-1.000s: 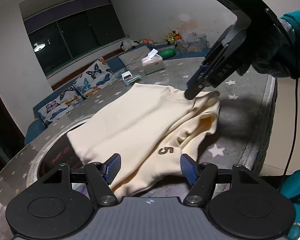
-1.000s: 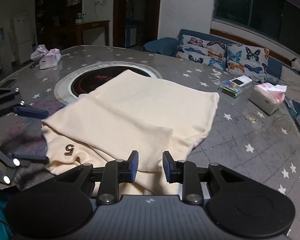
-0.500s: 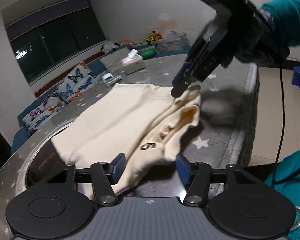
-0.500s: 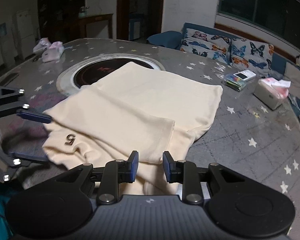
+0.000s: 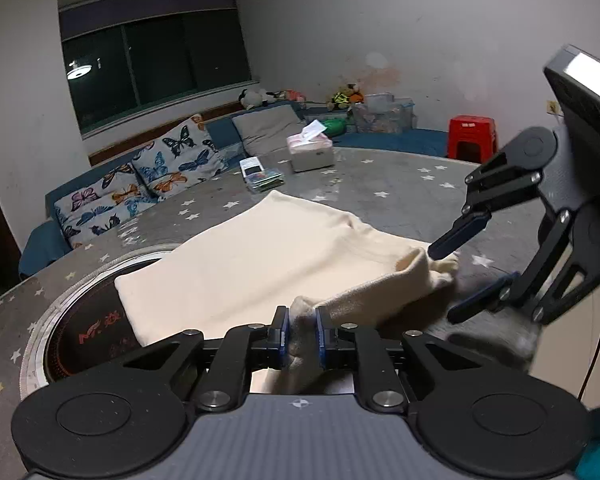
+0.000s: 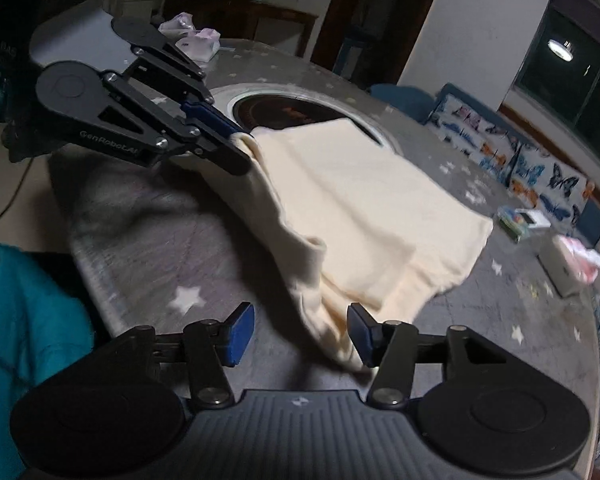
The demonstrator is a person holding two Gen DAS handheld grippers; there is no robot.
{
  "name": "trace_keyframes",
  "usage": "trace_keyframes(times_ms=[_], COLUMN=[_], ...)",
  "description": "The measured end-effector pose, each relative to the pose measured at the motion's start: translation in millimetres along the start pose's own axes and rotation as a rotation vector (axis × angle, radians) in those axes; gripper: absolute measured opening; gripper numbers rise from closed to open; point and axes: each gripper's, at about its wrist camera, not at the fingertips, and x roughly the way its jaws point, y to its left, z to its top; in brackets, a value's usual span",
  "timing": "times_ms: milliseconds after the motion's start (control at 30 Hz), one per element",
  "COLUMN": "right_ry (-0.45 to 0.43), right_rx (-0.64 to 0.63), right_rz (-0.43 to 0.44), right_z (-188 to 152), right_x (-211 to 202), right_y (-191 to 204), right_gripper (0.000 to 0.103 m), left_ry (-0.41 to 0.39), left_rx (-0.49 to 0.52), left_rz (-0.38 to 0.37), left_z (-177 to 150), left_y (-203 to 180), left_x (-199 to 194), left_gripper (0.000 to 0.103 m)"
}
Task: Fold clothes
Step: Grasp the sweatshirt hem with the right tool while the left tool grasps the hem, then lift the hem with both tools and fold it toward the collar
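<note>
A cream garment [image 5: 260, 264] lies partly folded on the star-patterned table [image 5: 380, 184]. My left gripper [image 5: 300, 334] is closing, and its blue pads pinch a bunched near corner of the cloth. In the right wrist view this gripper [image 6: 238, 150] holds that corner raised, so the garment [image 6: 360, 184] hangs in a taut ridge. My right gripper [image 6: 300, 332] is opening. The ridge's lower end lies between its pads but they do not press on it. In the left wrist view the right gripper [image 5: 444, 282] straddles the sleeve end.
A round dark hob [image 5: 80, 320] is set into the table under the garment's far-left end. A tissue box [image 5: 310, 152] and a stack of small items [image 5: 260, 174] sit at the far side. A butterfly-cushion sofa [image 5: 160, 168] and a red stool [image 5: 472, 136] stand beyond. A teal sleeve [image 6: 28, 320] is by the near edge.
The left jaws went from wide apart to pinching the garment's near corner, which is now lifted. The right jaws widened and the right gripper rolled and dropped to the sleeve end.
</note>
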Motion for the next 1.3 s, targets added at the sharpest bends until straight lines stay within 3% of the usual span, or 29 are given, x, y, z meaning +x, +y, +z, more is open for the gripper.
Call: trace_keyframes(times_ms=[133,200,233,300,533,567,633,700,767,1133,1300], right_ry=[-0.028,-0.018,-0.012,-0.016,-0.042,-0.045,-0.053,-0.068,-0.084,-0.144,-0.136], right_rx=[0.058,0.095,0.119,0.145,0.199,0.204,0.212,0.219,0.224,0.144,0.118], right_rz=[-0.005,0.015,0.035,0.046,0.045,0.044,0.04,0.034,0.027,0.07,0.081], right_z=[6,9,9,12,18,19,19,18,18,24,29], right_x=[18,24,25,24,21,21,19,16,11,-67,-83], right_y=[-10,-18,-23,-30,-40,-39,-38,-36,-34,-1,6], right_gripper=[0.044,0.021,0.017,0.015,0.013,0.012,0.01,0.009,0.008,0.008,0.008], left_ry=[0.022,0.027,0.027,0.031,0.081,0.077,0.076,0.085,0.084,0.03,0.005], left_rx=[-0.022,-0.023,-0.016,0.011,0.141,0.149,0.162,0.155,0.126,0.012,0.008], left_rz=[0.002,0.001,0.004,0.02,0.086,0.09,0.093,0.085,0.079,0.002,0.012], left_z=[-1,-3,-6,-13,-44,-45,-46,-47,-46,-34,-24], left_y=[4,4,3,0,-9,-8,-8,-6,-3,-9,-9], left_x=[6,5,2,-5,-10,-10,-10,-8,-10,-93,-106], left_gripper=[0.015,0.02,0.022,0.046,0.048,0.047,0.035,0.016,0.007,0.005,0.005])
